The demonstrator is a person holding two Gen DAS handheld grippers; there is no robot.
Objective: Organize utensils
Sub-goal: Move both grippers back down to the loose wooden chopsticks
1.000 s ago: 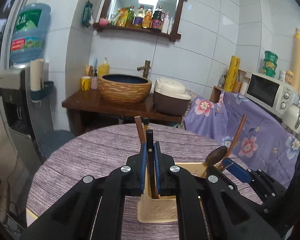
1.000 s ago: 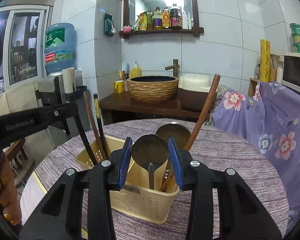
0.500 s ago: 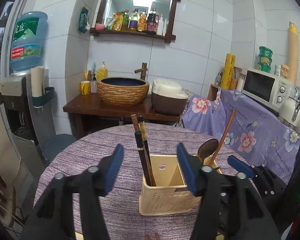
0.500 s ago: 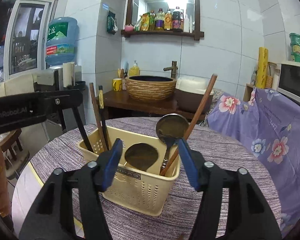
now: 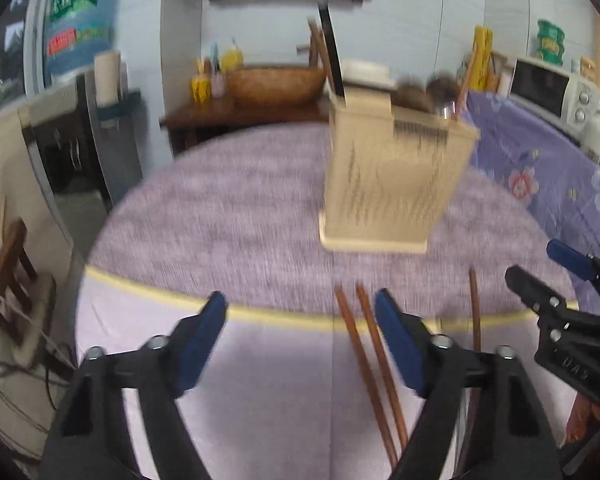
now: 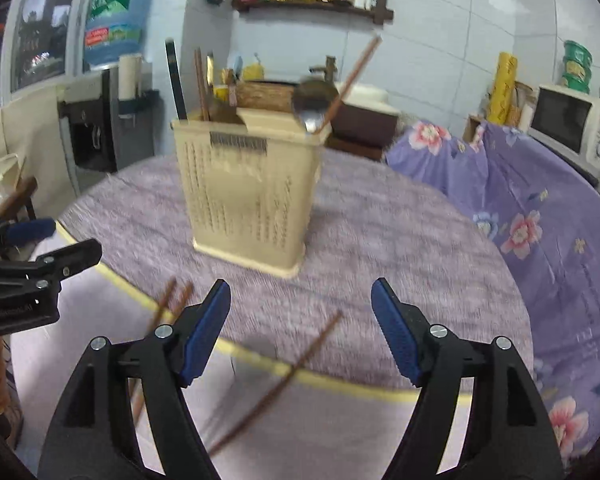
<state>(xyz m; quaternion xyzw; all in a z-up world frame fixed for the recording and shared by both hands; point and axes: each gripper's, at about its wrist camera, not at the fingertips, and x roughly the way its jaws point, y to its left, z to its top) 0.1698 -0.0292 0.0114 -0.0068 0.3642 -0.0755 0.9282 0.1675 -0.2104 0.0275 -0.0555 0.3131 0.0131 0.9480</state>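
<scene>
A beige perforated utensil basket (image 5: 392, 184) (image 6: 252, 196) stands on the round purple table. It holds dark chopsticks (image 6: 177, 80), a metal ladle (image 6: 314, 100) and a long wooden stick. Two brown chopsticks (image 5: 370, 364) lie side by side near the table's front edge, between my left gripper's fingers; they also show in the right wrist view (image 6: 172, 304). A third chopstick (image 6: 284, 376) (image 5: 475, 312) lies apart, below my right gripper. My left gripper (image 5: 300, 340) is open and empty. My right gripper (image 6: 300, 328) is open and empty. Both views are blurred by motion.
A yellow strip (image 6: 340, 384) runs along the table's front edge. A purple floral cloth (image 6: 540, 208) covers the counter at the right, with a microwave (image 6: 572, 120). A wooden stand with a woven basin (image 5: 276, 84) is behind. A water dispenser (image 6: 112, 120) stands at the left.
Both grippers have pulled back and dropped low, away from the basket toward the table's front edge. The loose chopsticks on the table have come into view. Both stay open.
</scene>
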